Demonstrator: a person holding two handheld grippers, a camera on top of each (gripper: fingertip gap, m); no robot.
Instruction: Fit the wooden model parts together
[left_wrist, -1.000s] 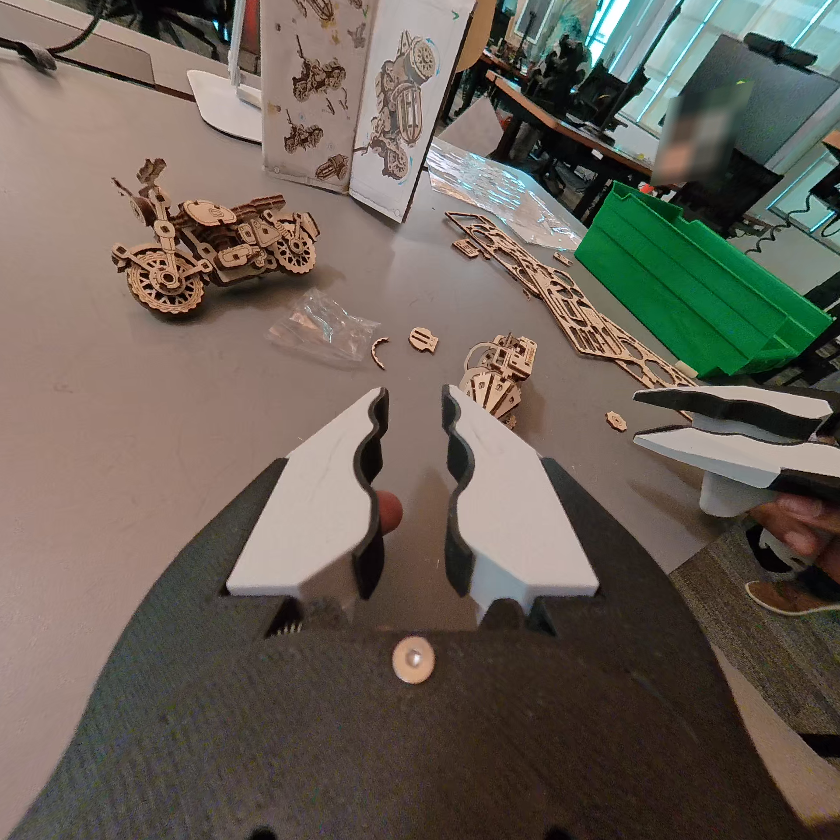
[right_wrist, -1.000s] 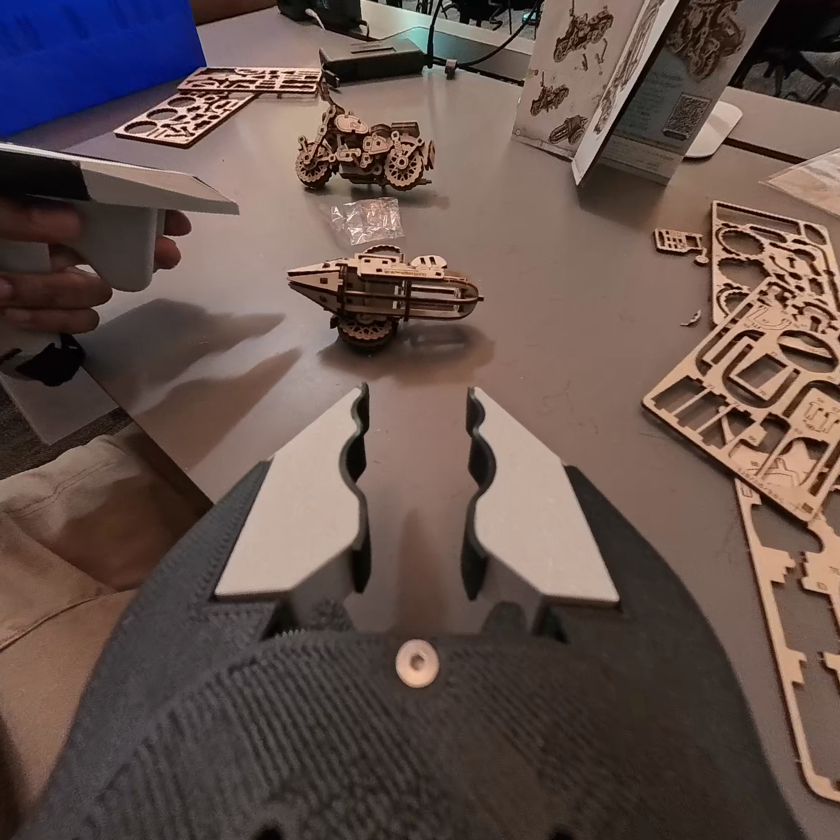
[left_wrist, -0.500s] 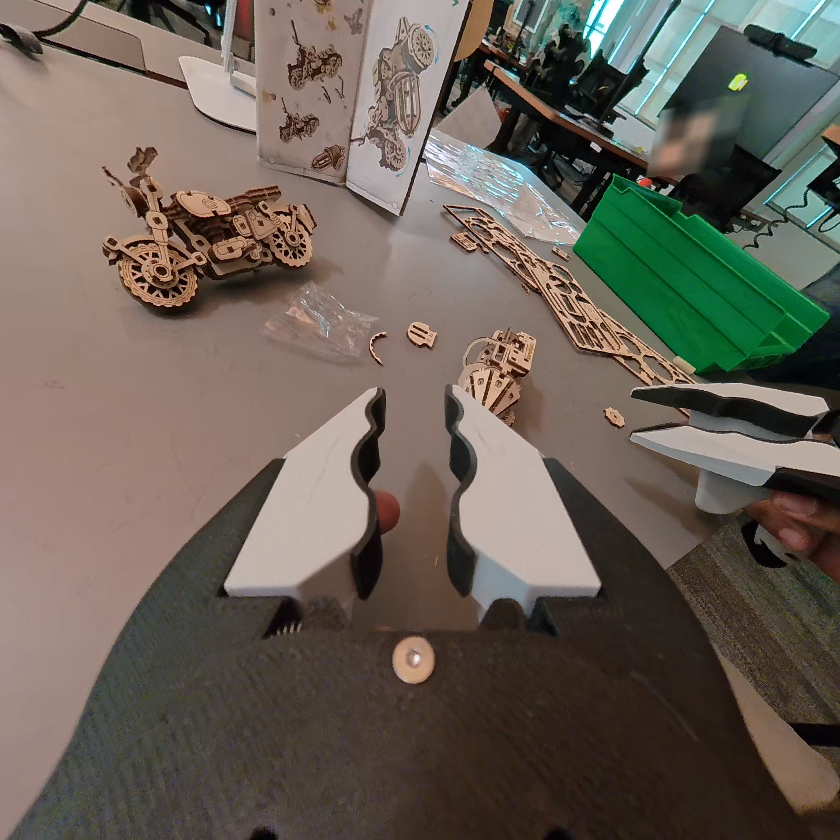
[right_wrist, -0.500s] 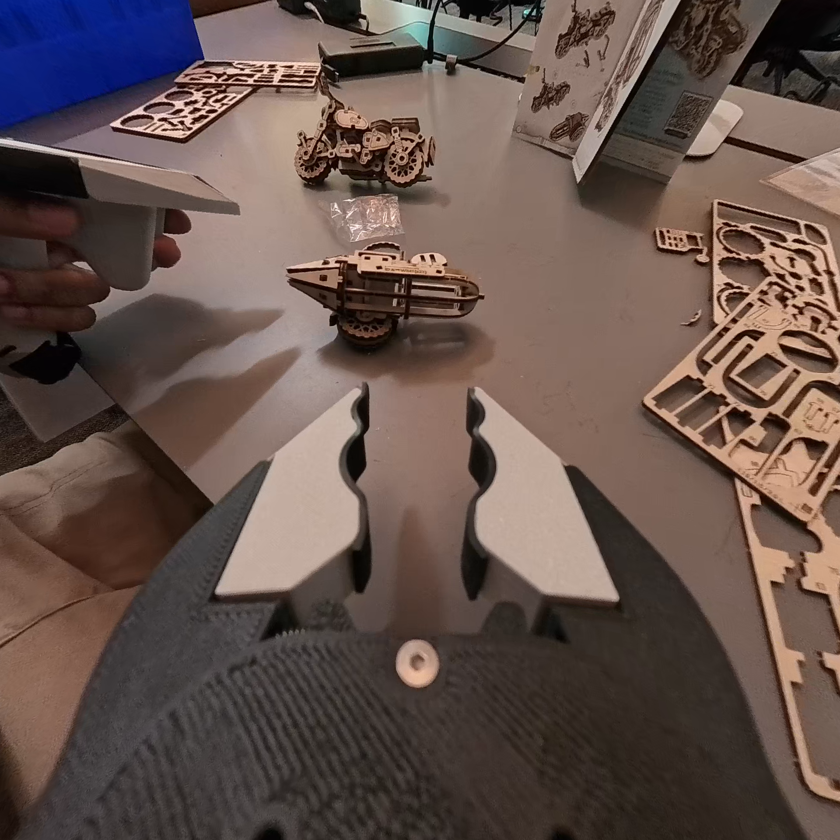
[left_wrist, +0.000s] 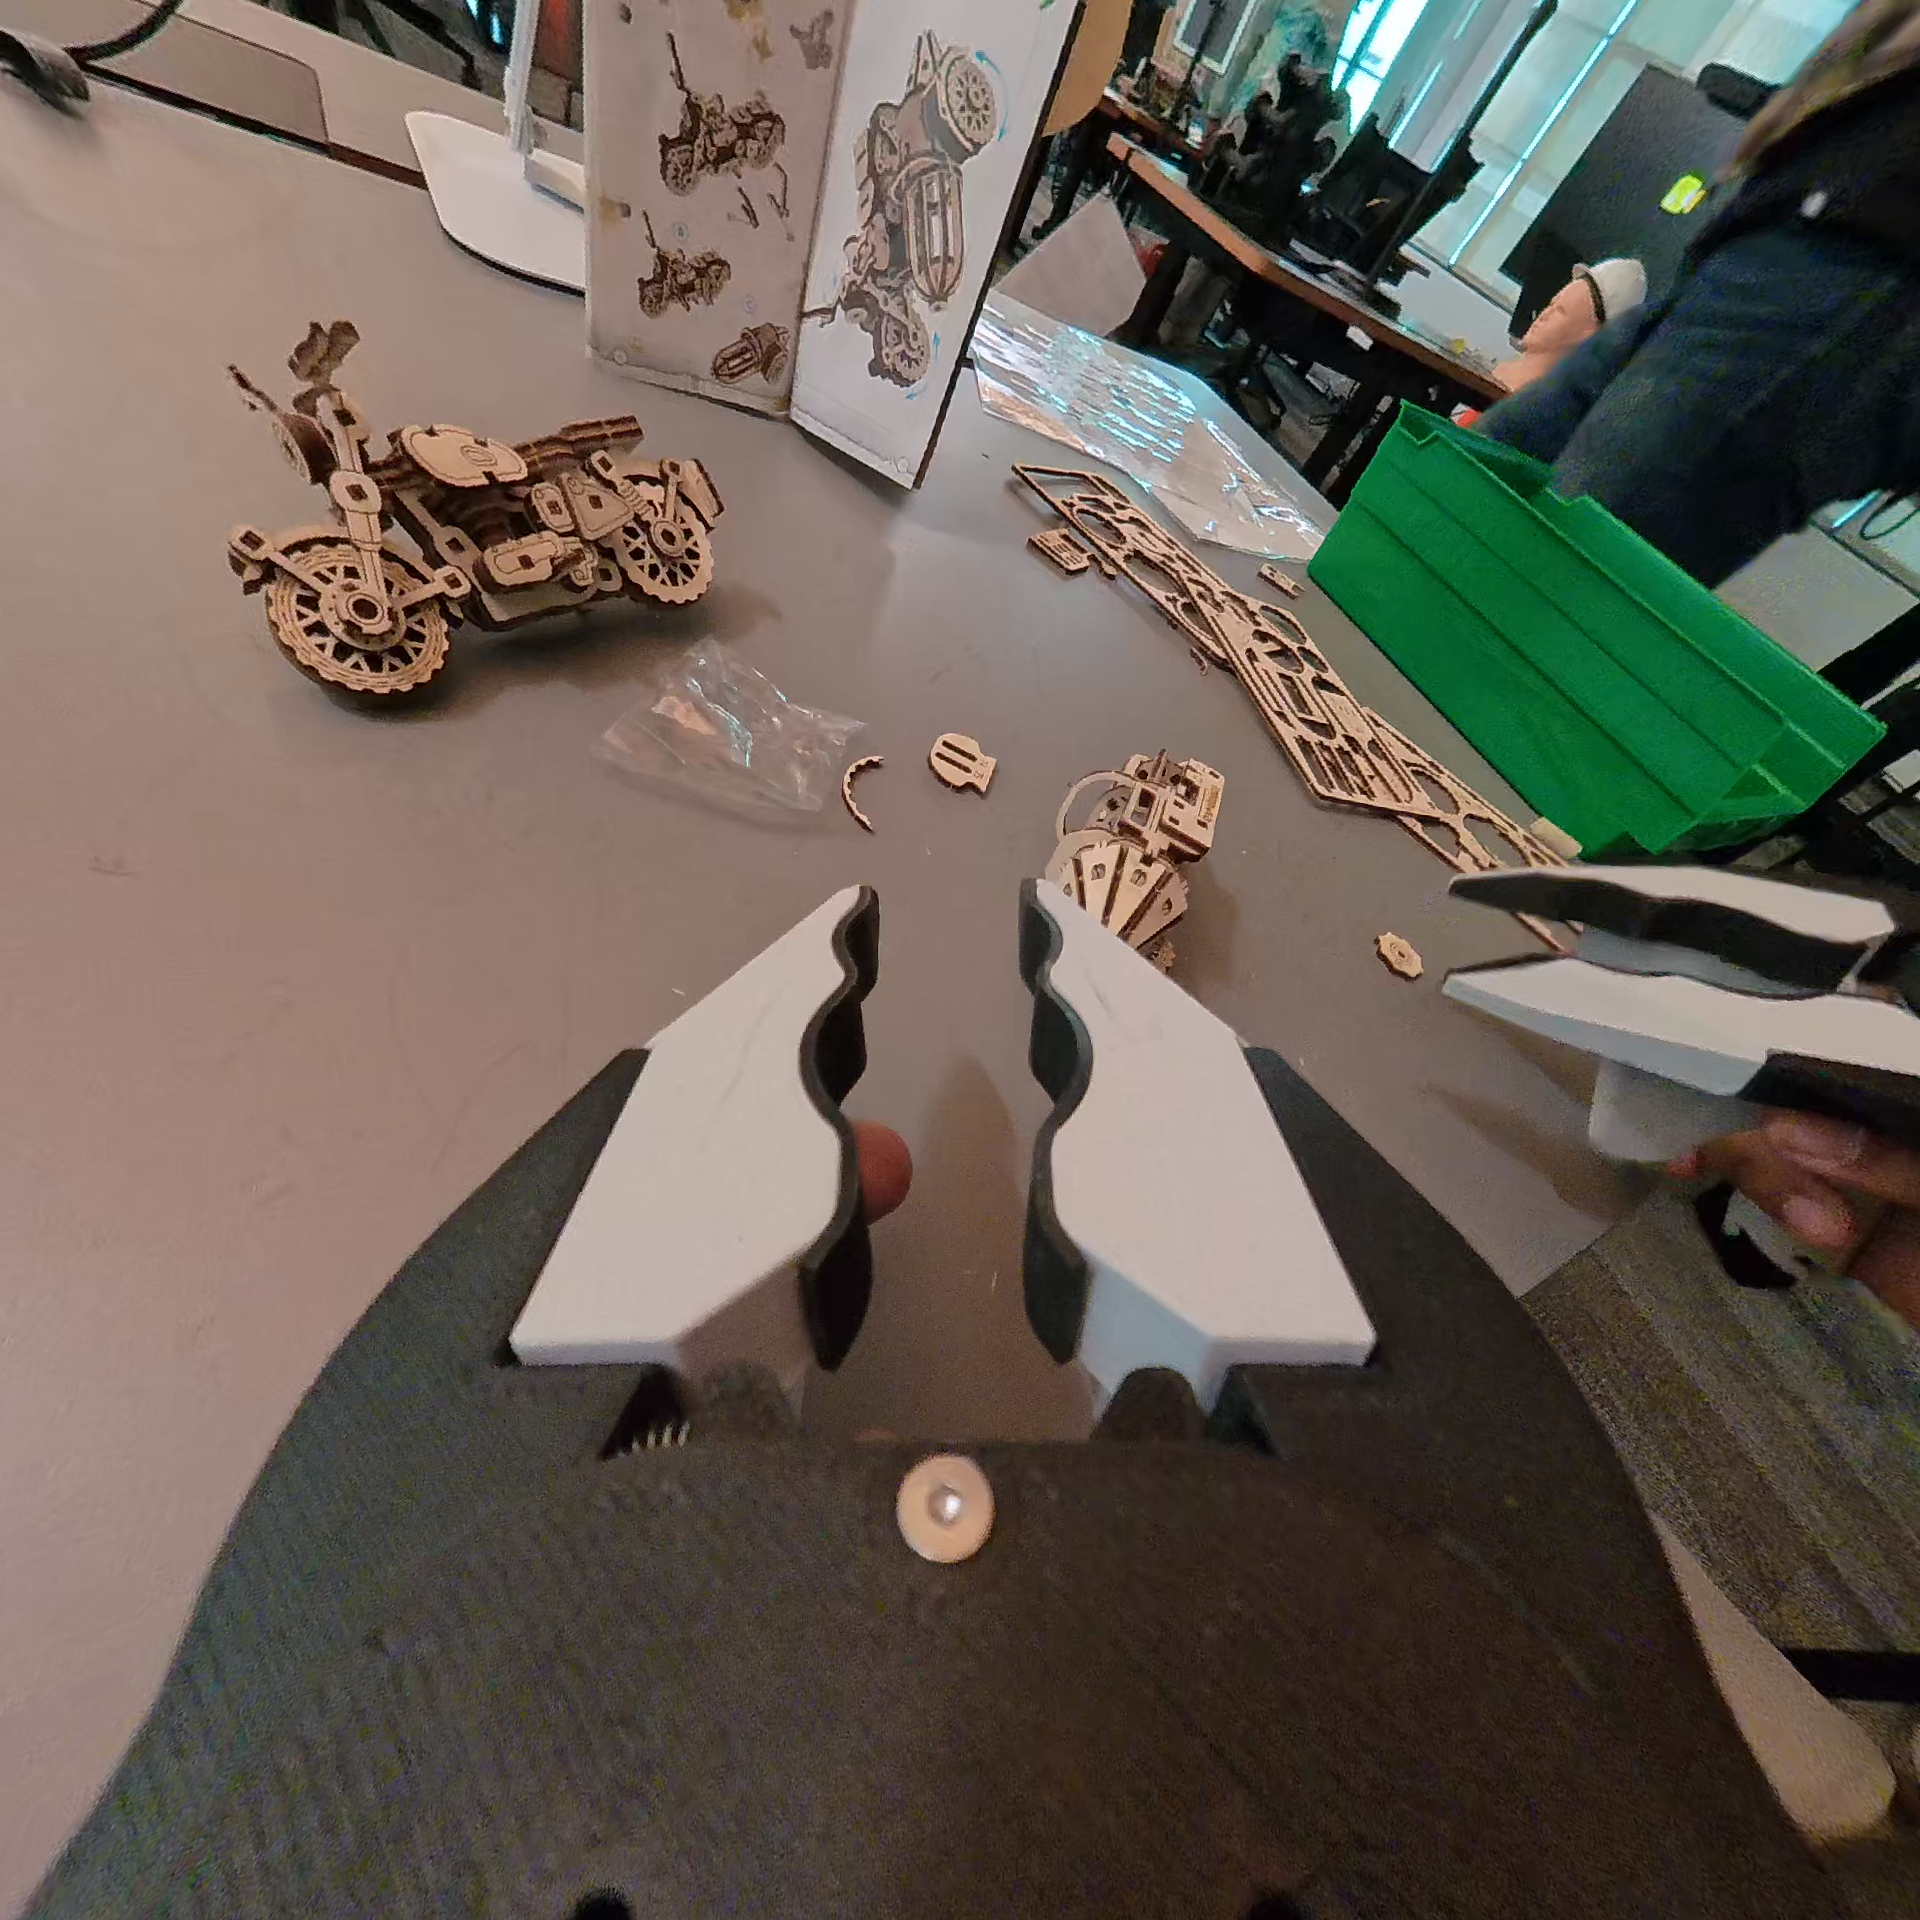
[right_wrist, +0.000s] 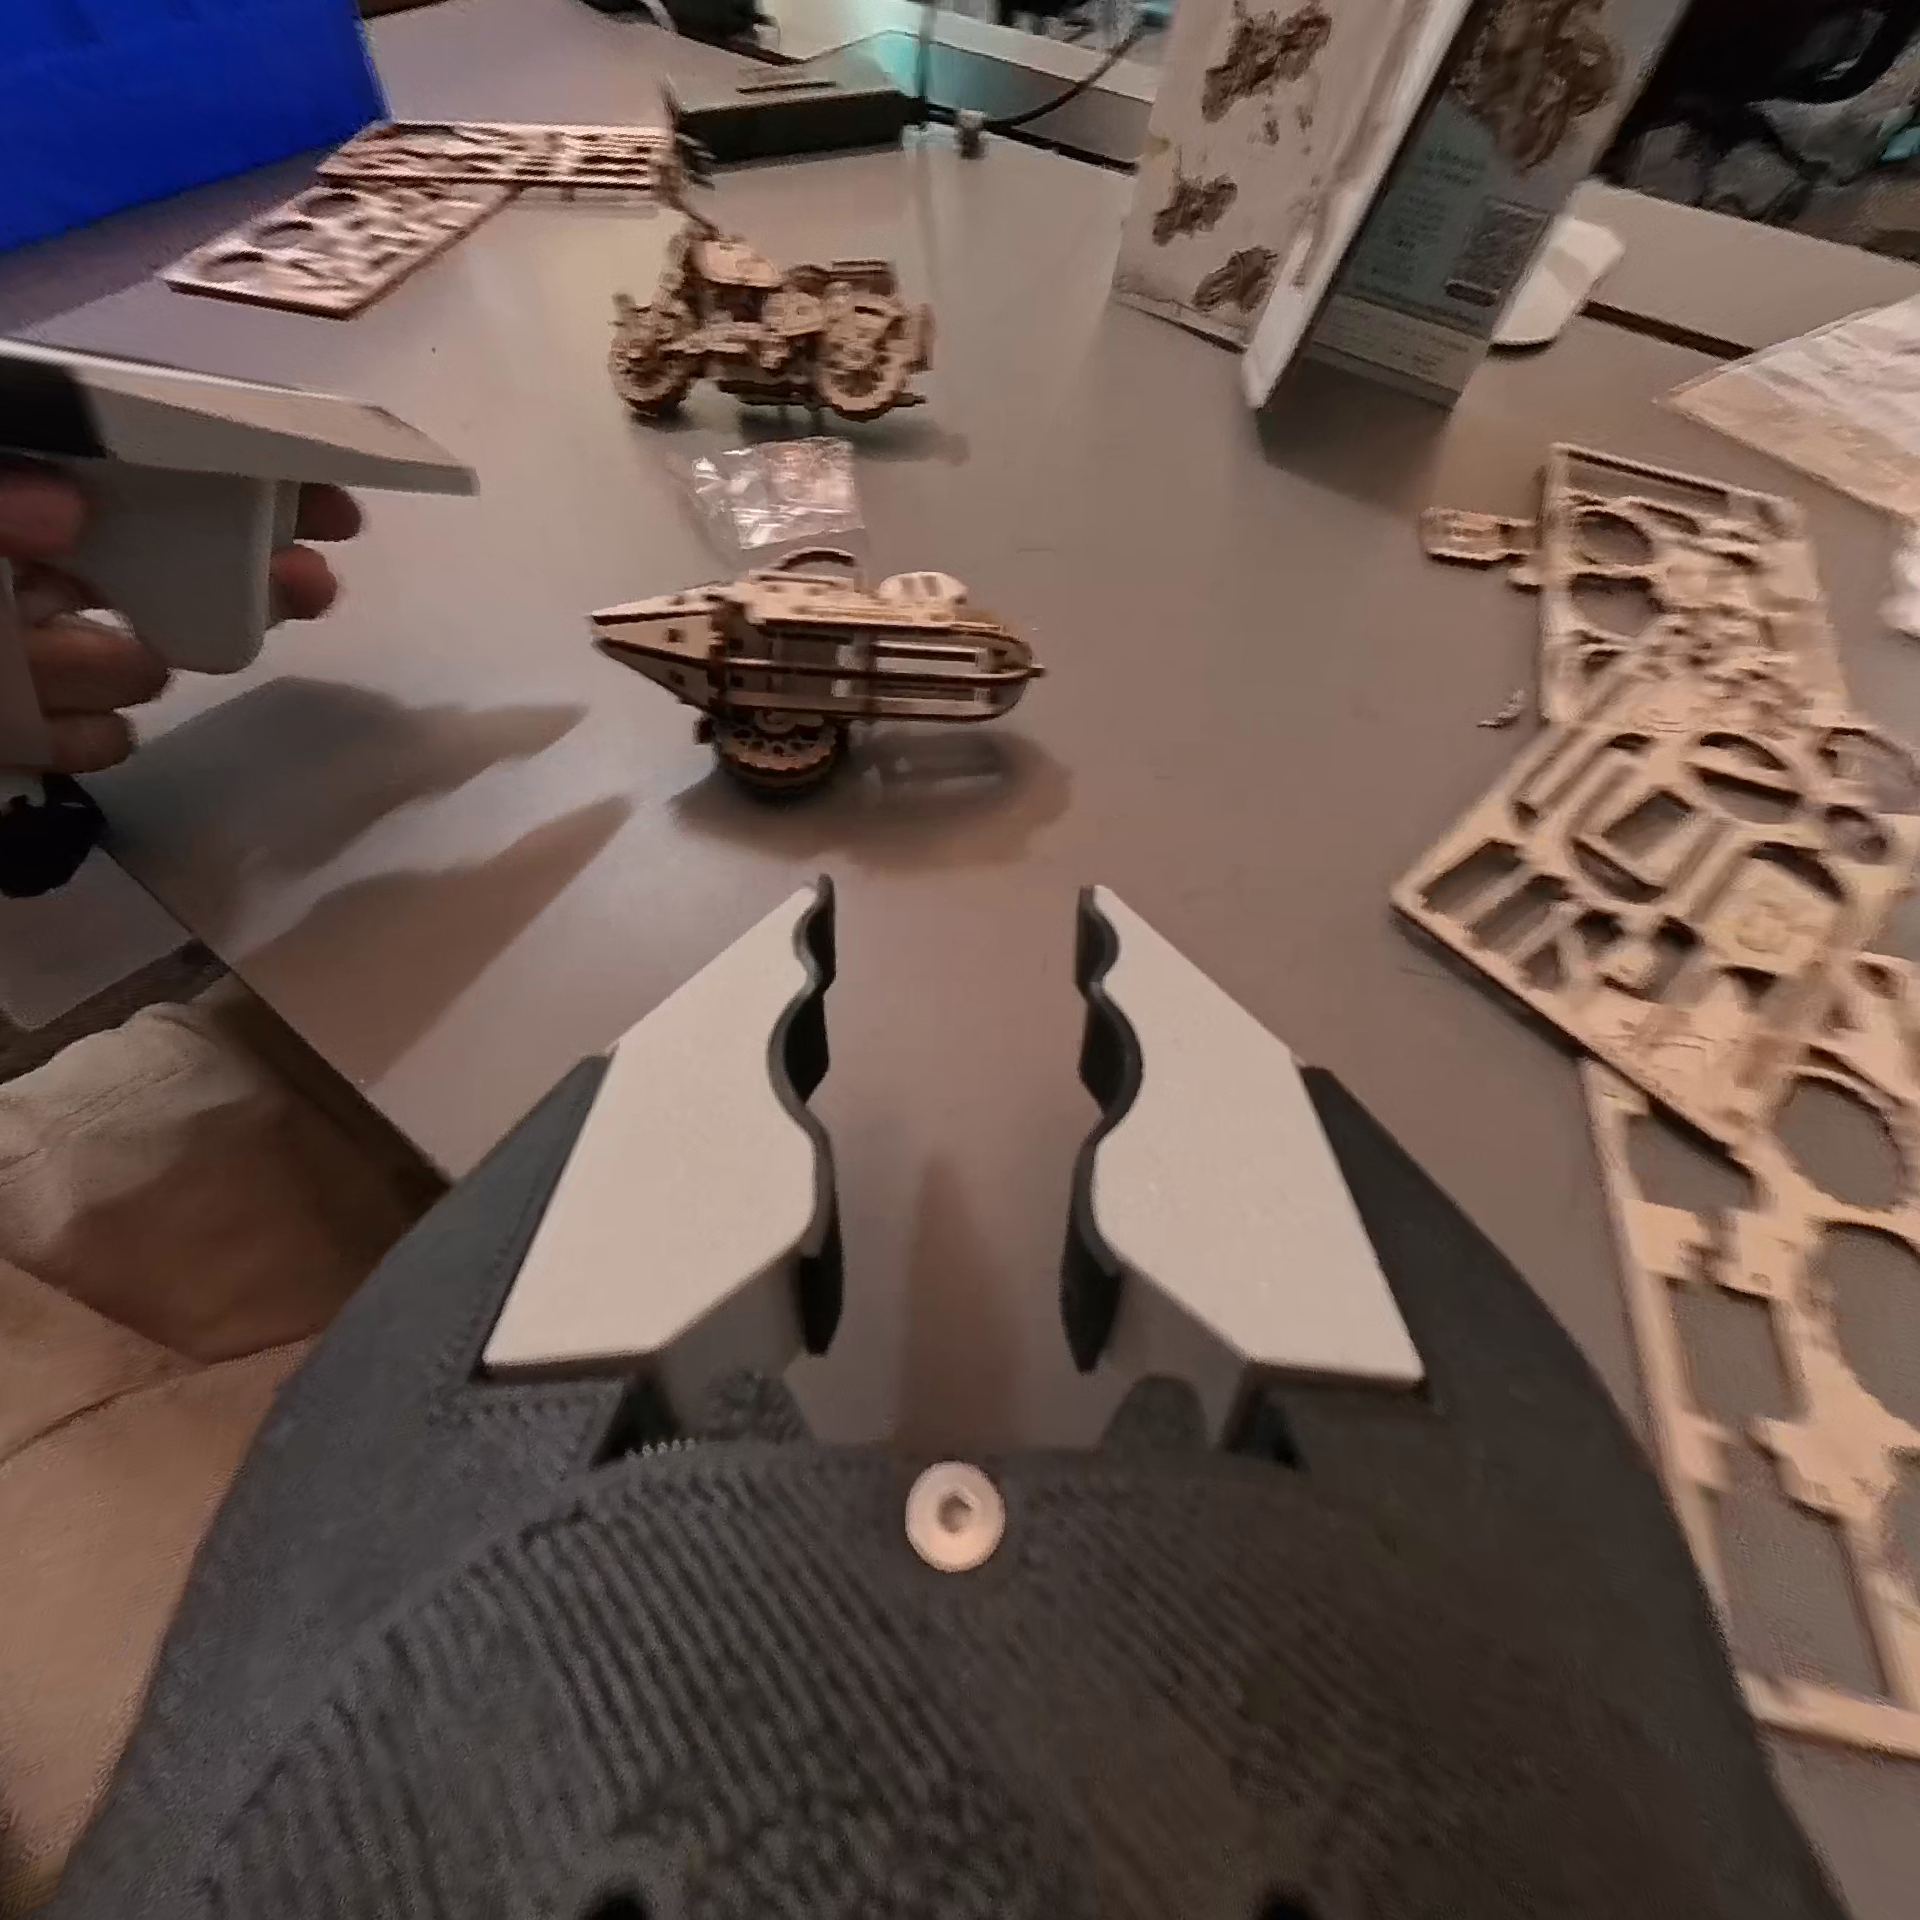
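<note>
A half-built wooden sidecar body (left_wrist: 1130, 850) with one wheel stands on the grey table (left_wrist: 312, 1039), also in the right wrist view (right_wrist: 821, 665). A finished wooden motorcycle (left_wrist: 468, 540) stands farther back, blurred in the right wrist view (right_wrist: 769, 322). Three small loose parts lie near the sidecar: a curved piece (left_wrist: 858, 792), a round slotted piece (left_wrist: 961, 764) and a tiny gear (left_wrist: 1397, 955). My left gripper (left_wrist: 948, 920) is open and empty, just short of the sidecar. My right gripper (right_wrist: 954, 914) is open and empty, hovering in front of the sidecar; it also shows in the left wrist view (left_wrist: 1475, 930).
Punched wooden part sheets (right_wrist: 1704, 935) lie on the right of the table, more at the far back left (right_wrist: 343, 229). A clear plastic bag (left_wrist: 727, 732), a standing instruction booklet (left_wrist: 790, 208), a green bin (left_wrist: 1579, 644) and a white stand base (left_wrist: 488, 197) ring the work area. To reach the tiny gear (left_wrist: 1397, 955) in a straight line is about 6 cm for my right fingers, about 20 cm for my left. It is some 10 cm from my left tips to the curved piece (left_wrist: 858, 792). It is some 15 cm from my left tips to the finished wooden motorcycle (left_wrist: 468, 540). The right camera catches it too, in the right wrist view (right_wrist: 688, 317).
Both grippers have moved slightly forward toward the sidecar; the right wrist view is now motion-blurred. Both stay open and empty. No part has moved.
</note>
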